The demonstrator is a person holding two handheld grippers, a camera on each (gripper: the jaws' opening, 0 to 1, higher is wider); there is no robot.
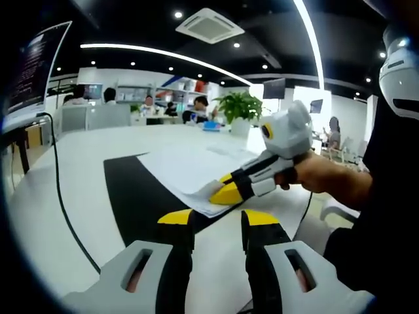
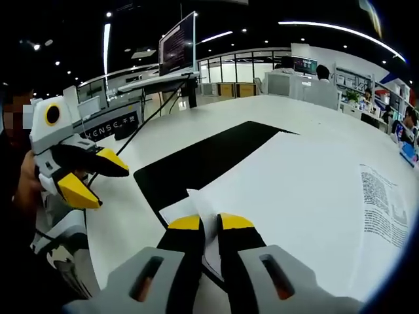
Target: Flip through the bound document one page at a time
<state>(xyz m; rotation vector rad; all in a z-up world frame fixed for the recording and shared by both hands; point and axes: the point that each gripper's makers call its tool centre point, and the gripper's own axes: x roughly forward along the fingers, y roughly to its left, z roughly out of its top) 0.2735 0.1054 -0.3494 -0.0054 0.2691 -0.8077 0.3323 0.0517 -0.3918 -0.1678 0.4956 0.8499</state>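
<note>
1. Your left gripper [image 1: 217, 219]: yellow-tipped black jaws on grey bodies, rising from 6 o'clock in the left gripper view. The jaws stand parted with bare worktop between the tips; they hold nothing. In the right gripper view the same gripper [image 2: 91, 176] sits at 9 o'clock, jaws spread, above the worktop and well apart from the paper.

2. Your right gripper [image 2: 209, 222]: same build, rising from 6 o'clock in the right gripper view. The jaws are almost closed on the raised corner of one white page [image 2: 200, 206], the sheet standing up between the yellow tips. In the left gripper view this gripper [image 1: 222, 190] comes in from 3 o'clock, carried by your hand [image 1: 321, 173], its yellow tips pinching the near corner of the page.

3. White bound document with printed text [image 2: 308, 196]: lies open and flat on the black rectangular mat [image 2: 203, 160], spreading toward 3 o'clock in the right gripper view, a block of small print near its far edge. In the left gripper view the document [image 1: 190, 167] lies at centre, just beyond your left jaws.

4. Round-edged white worktop [image 1: 72, 170]: carries the mat and document. A thin black cable [image 1: 62, 203] runs across it at 9 o'clock in the left gripper view.

5. Background: green potted plant [image 1: 239, 104] at 12 o'clock in the left gripper view; dark monitor [image 2: 178, 42] at 11 o'clock in the right gripper view.
</note>
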